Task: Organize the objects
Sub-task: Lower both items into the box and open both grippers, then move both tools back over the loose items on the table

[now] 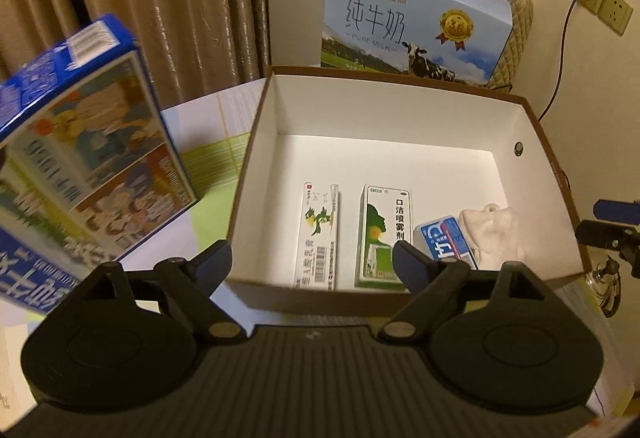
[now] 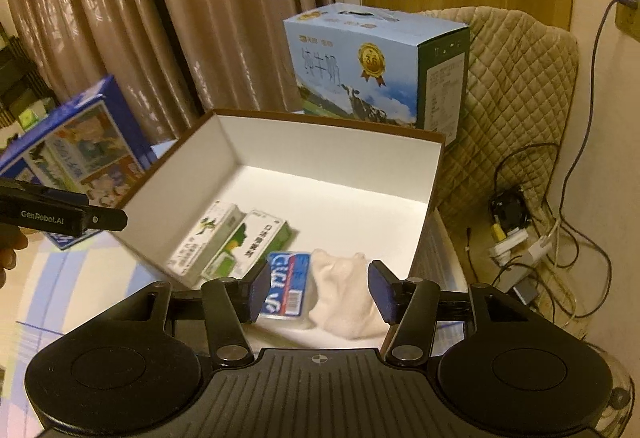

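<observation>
- Inside the open box (image 1: 532,142), along its near wall, four things lie in a row: a white-and-yellow carton (image 1: 318,234), a green-and-white carton (image 1: 384,234), a small blue pack (image 1: 448,238) and a crumpled white cloth (image 1: 496,234).
- Near ends of both cartons are cut off by the box's front wall in the left wrist view; the right finger of the left gripper (image 1: 312,262) covers a corner of the green carton and part of the blue pack.
- From the right wrist, the two cartons are motion-blurred and their print is unreadable; the blue pack's left edge is behind a blue pad (image 2: 256,290) of the right gripper (image 2: 320,290).
- Left gripper: jaws spread wide, empty, poised above the box's near edge, touching nothing.
- Right gripper: jaws spread wide too, empty, above the blue pack and the cloth; whether a pad touches either I cannot tell.
- A large blue picture box (image 1: 80,158) stands tilted on the table (image 1: 200,118) left of the open box, its lower part out of frame.
- A milk case (image 1: 416,22) stands behind the open box; its base is hidden by the far wall.
</observation>
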Motion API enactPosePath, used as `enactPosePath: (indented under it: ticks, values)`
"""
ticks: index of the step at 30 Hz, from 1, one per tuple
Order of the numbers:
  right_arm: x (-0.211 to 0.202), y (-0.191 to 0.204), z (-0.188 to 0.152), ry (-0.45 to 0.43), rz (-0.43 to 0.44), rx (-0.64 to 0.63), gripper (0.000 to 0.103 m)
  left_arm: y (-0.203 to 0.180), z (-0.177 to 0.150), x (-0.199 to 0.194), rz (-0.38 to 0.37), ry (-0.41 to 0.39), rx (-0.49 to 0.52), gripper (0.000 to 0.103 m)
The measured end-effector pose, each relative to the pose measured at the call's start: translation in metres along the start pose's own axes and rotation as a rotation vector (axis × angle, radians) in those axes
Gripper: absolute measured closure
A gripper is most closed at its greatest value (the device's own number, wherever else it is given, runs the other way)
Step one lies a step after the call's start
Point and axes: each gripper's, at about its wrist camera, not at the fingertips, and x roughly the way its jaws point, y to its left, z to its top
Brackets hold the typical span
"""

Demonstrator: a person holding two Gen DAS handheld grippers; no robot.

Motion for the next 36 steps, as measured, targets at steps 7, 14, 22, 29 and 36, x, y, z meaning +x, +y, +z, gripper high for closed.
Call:
enactPosePath:
  ticks: [7,14,22,29,36]
  values:
    - [-0.028,0.013,-0.023,-0.002,0.031,0.018,0.05,0.005,-0.026,-0.037,0.021,-0.023,-0.031,0.016]
    - [-0.048,0.029,-0.044,0.0,0.062,0.029,0.05,0.004,-0.062,-0.066,0.026,-0.015,-0.036,0.016]
    - [-0.062,0.048,-0.07,0.022,0.098,0.03,0.05,0.006,-0.101,-0.09,0.027,-0.002,-0.091,0.015]
    - [-0.069,0.056,-0.094,0.053,0.115,0.037,0.05,0.008,-0.136,-0.1,0.036,0.029,-0.123,0.015]
    - [-0.069,0.059,-0.118,0.097,0.125,0.047,0.05,0.01,-0.168,-0.106,0.049,0.062,-0.149,0.015]
